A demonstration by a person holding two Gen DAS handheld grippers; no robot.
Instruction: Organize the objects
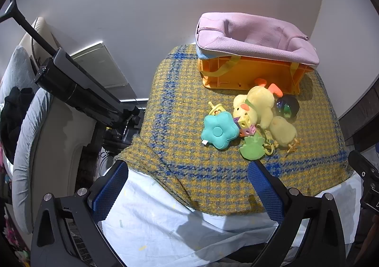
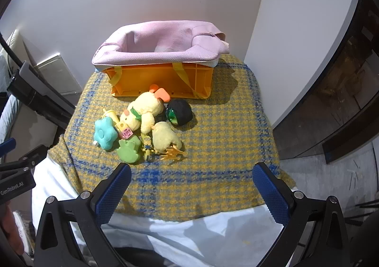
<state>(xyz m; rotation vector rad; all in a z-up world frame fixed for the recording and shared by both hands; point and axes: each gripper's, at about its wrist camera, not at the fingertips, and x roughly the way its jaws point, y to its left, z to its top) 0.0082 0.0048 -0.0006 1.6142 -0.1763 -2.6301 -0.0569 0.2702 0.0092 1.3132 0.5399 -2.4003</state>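
Jaws spread wide, empty, on left gripper (image 1: pixel 188 192) and right gripper (image 2: pixel 193 192). Toys heaped before orange bin (image 2: pixel 163 78). Teal flower plush (image 2: pixel 105 133) leftmost.

A coarse woven wool-like cloth (image 2: pixel 213 129) covers the worktop. Ahead of the right hand-held gripper (image 2: pixel 191 186) sits a smooth orange plastic crate (image 2: pixel 161 79) lined with matt pink knit fabric (image 2: pixel 161 42) (soft-looking); fuzzy plush toys (image 2: pixel 146 110) lie before it.

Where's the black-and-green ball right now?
In the right wrist view, the black-and-green ball sits at the toy pile's right edge, against the big yellow plush duck, just in front of the orange bin.
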